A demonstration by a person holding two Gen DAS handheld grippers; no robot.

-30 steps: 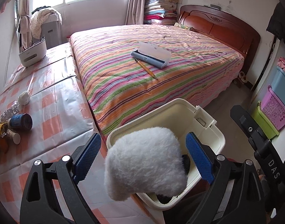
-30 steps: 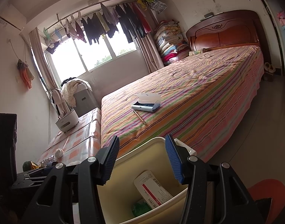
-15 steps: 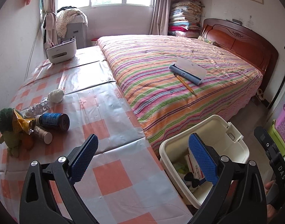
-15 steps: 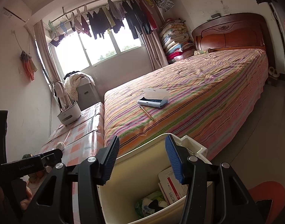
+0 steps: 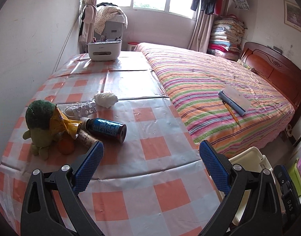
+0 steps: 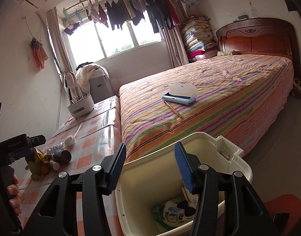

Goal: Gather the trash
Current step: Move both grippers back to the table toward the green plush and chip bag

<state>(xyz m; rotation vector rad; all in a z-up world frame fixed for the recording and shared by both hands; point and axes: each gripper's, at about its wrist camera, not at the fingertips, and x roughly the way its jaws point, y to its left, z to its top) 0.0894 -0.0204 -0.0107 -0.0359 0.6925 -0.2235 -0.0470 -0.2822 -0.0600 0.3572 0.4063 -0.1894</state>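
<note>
Only the left wrist view shows the clutter plainly: 1 green plush toy point(image 5: 41, 125) standing upright with 1 yellow wrapper point(image 5: 61, 123) against it, 1 orange point(image 5: 66, 147), 1 silver foil wrapper point(image 5: 85, 108), 1 white crumpled wad point(image 5: 106, 100), and 1 blue bottle point(image 5: 106, 127) lying on its side, long axis left to right, cap toward the toy. The left gripper point(image 5: 151, 164) hovers spread and empty over the checkered tabletop point(image 5: 150, 177). Only the right wrist view looks into the cream bin point(image 6: 225, 143) beside the tabletop, where trash lies at the bottom; the right gripper point(image 6: 148, 167) is spread and empty above it.
</note>
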